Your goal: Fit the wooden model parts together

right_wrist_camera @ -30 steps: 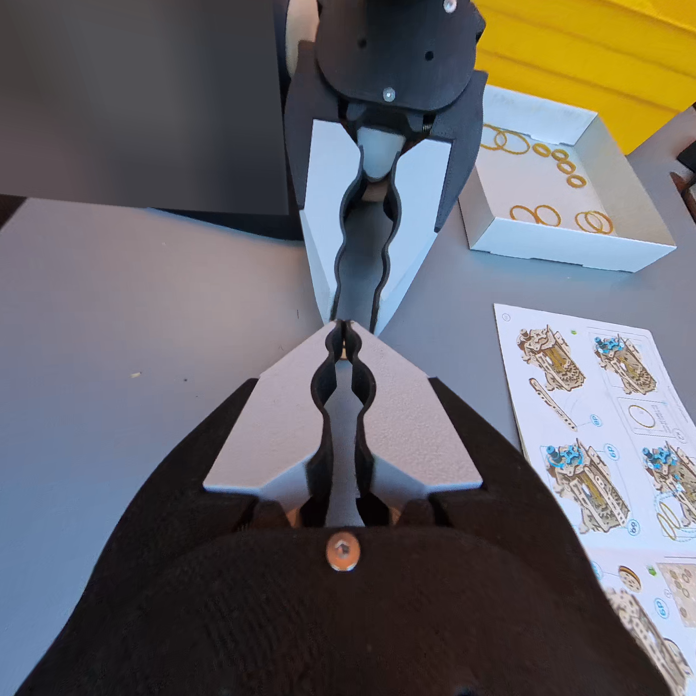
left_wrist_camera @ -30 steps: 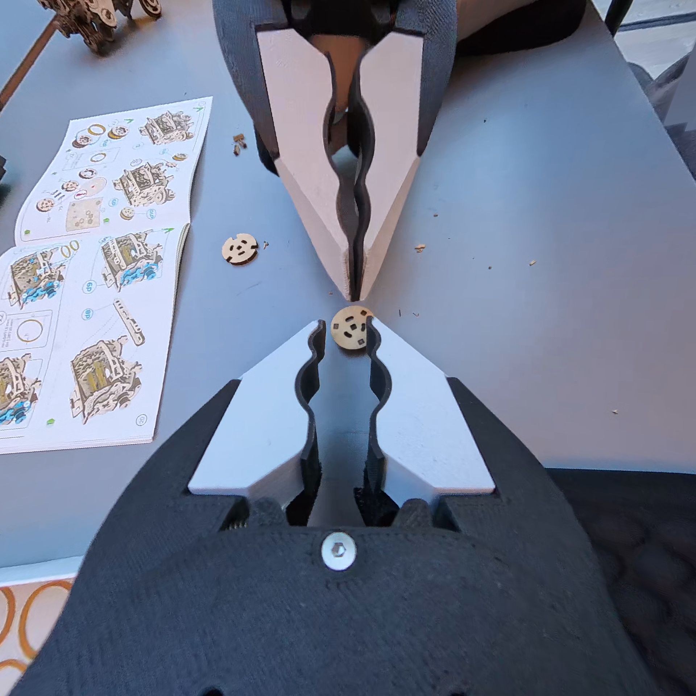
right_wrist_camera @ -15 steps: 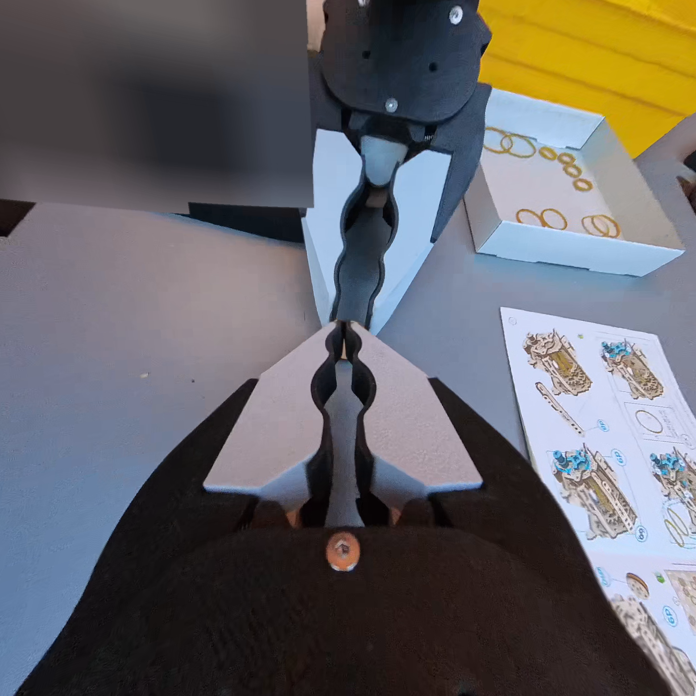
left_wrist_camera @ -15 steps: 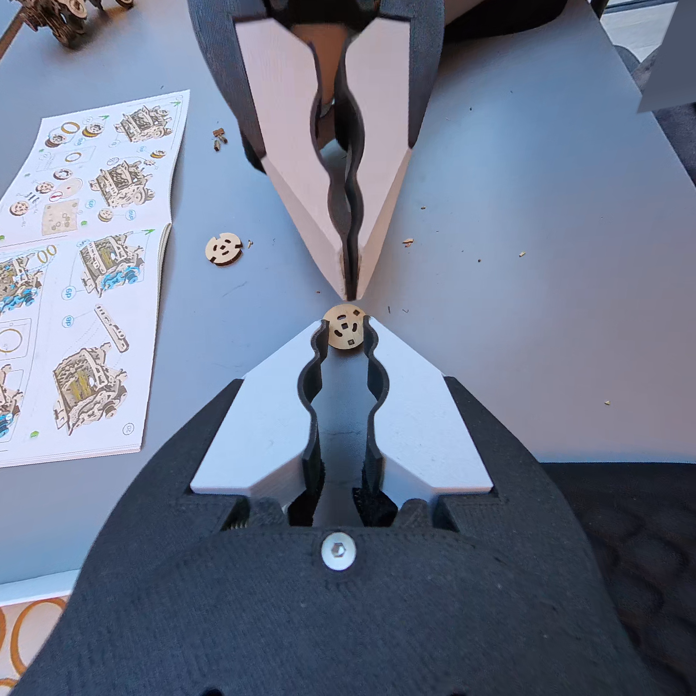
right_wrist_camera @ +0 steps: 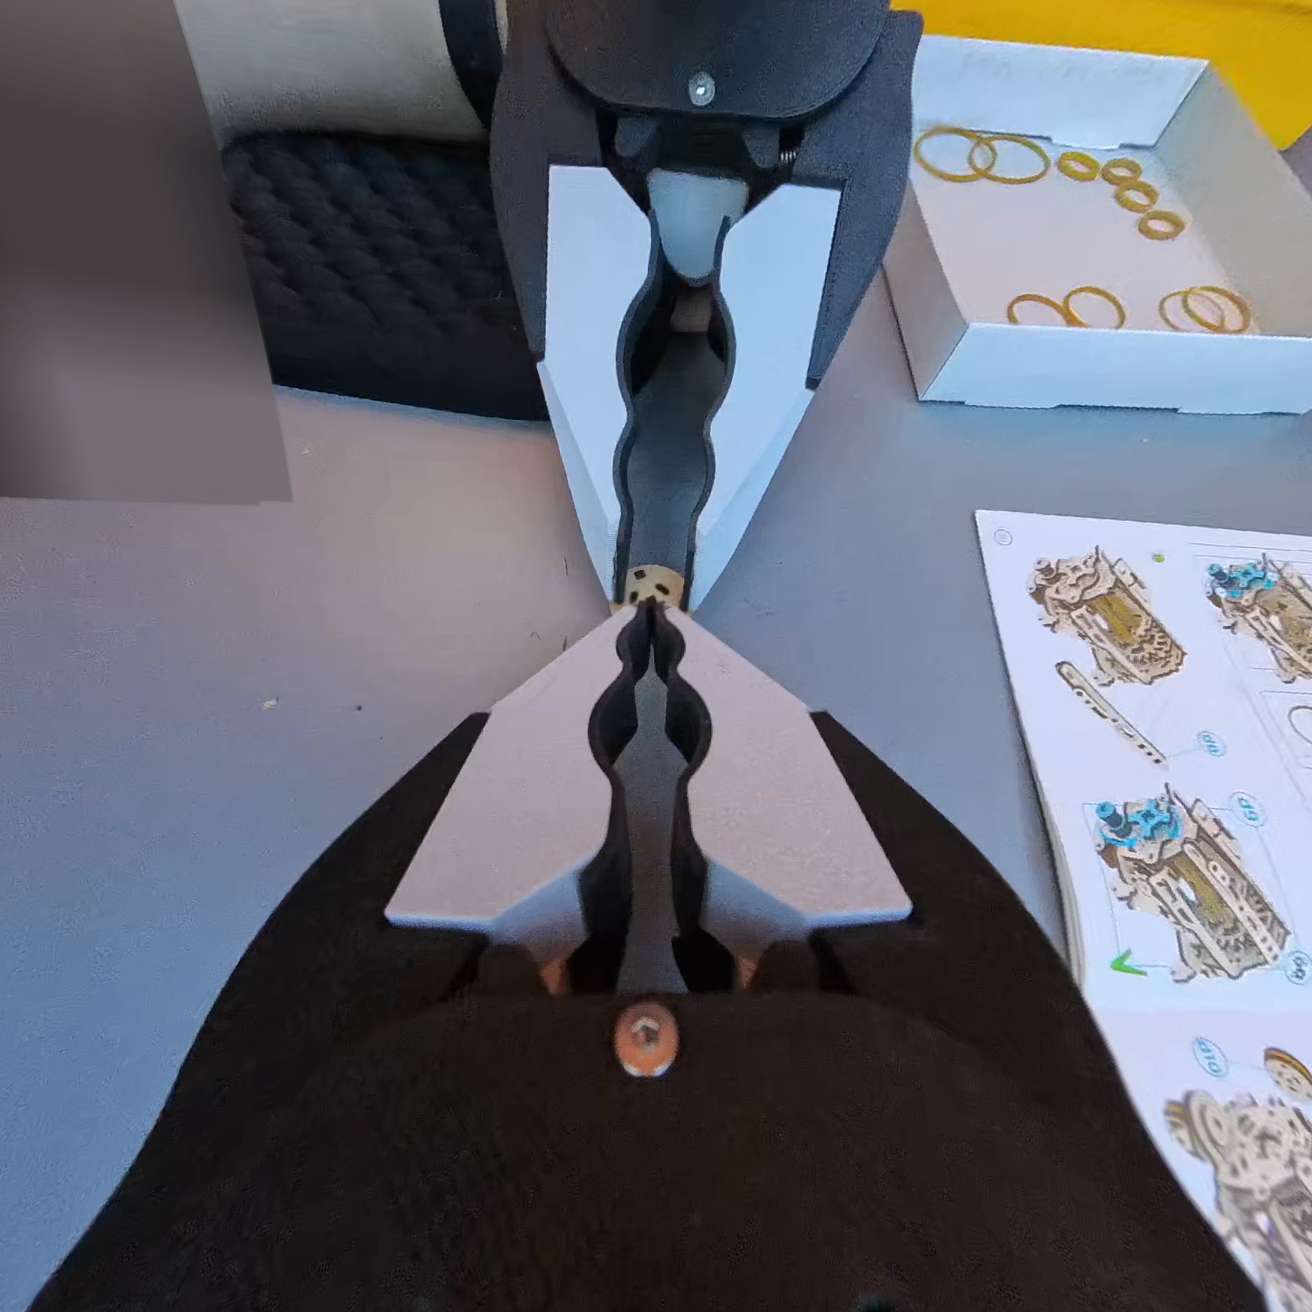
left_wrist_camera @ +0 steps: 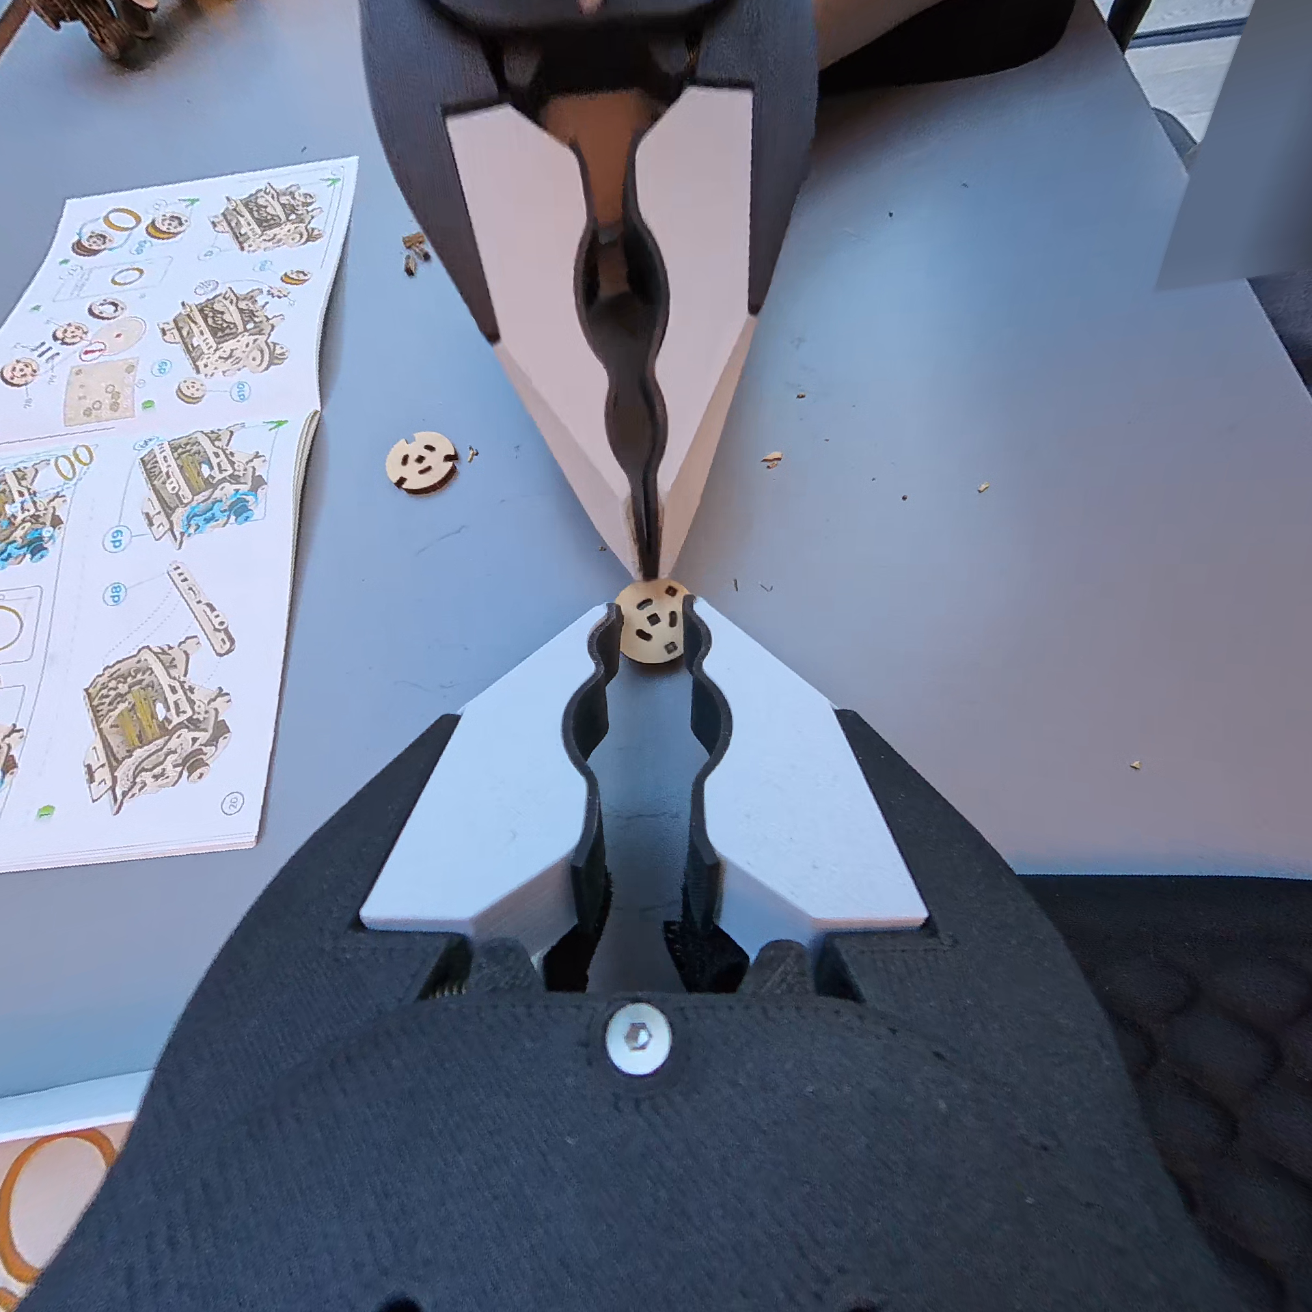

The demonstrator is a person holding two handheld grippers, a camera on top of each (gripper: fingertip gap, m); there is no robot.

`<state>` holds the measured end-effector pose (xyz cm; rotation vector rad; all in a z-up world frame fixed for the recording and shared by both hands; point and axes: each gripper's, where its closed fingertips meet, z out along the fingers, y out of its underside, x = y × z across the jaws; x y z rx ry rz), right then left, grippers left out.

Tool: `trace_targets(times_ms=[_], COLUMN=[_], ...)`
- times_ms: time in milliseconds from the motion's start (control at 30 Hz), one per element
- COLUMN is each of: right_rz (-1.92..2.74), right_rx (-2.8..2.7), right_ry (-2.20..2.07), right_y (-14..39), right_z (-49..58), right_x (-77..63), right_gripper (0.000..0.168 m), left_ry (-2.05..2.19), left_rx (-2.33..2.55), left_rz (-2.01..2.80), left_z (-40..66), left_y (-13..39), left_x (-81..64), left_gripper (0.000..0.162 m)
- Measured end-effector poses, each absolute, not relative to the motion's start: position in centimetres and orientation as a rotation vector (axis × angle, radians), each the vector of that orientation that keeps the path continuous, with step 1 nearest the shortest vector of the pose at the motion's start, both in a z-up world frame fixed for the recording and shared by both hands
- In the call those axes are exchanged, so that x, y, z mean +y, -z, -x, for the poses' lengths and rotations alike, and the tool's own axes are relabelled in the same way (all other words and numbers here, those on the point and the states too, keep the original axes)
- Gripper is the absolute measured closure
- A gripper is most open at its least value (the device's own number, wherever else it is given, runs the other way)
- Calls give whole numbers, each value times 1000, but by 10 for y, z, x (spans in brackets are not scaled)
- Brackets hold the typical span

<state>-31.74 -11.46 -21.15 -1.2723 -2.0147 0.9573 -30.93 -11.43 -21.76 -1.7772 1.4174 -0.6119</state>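
My left gripper (left_wrist_camera: 649,621) is shut on a small round wooden disc (left_wrist_camera: 652,625) with several dark holes and holds it at its fingertips, just above the grey table (left_wrist_camera: 958,497). My right gripper (left_wrist_camera: 646,564) faces it tip to tip. It is shut, and a thin dark sliver like a small peg sticks out at its tip, touching the disc's far edge. In the right wrist view the right gripper (right_wrist_camera: 649,612) points at the disc (right_wrist_camera: 654,583), which sits between the left gripper's fingertips (right_wrist_camera: 692,589). A second wooden disc (left_wrist_camera: 422,463) lies loose on the table to the left.
An open instruction booklet (left_wrist_camera: 163,497) lies left of the grippers and also shows in the right wrist view (right_wrist_camera: 1171,781). A white box (right_wrist_camera: 1107,383) of yellow rings stands beyond it. An assembled wooden model (left_wrist_camera: 121,32) sits far left. A black cushion (right_wrist_camera: 369,284) borders the table edge. Both grippers' tips are close together, under 4 cm apart.
The two grippers have closed in on each other, and the right tip now meets the disc. The disc has turned a little in the left gripper's fingertips.
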Motion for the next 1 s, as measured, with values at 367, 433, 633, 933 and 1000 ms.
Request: trace_targets(times_ms=[367,433,633,933,1000], right_rz=[1266,1254,1279,1256,1280], right_rx=[-2030,-2014,-2055,-1990,-2022], right_ry=[-961,-984,-983,-1007,-993], right_y=[208,207,214,199,210], right_z=[317,318,316,319,318], right_x=[-118,-120,-122,-117,-119], right_gripper=[168,168,168,168,168], left_ry=[615,612,608,605,611], left_rx=[1412,1413,1413,1414,1412], left_rz=[1783,1782,1780,1778,1782], left_z=[309,309,309,309,309], left_y=[218,218,218,218,218], left_x=[-114,-114,-114,-114,-114], left_gripper=[147,147,147,146,146])
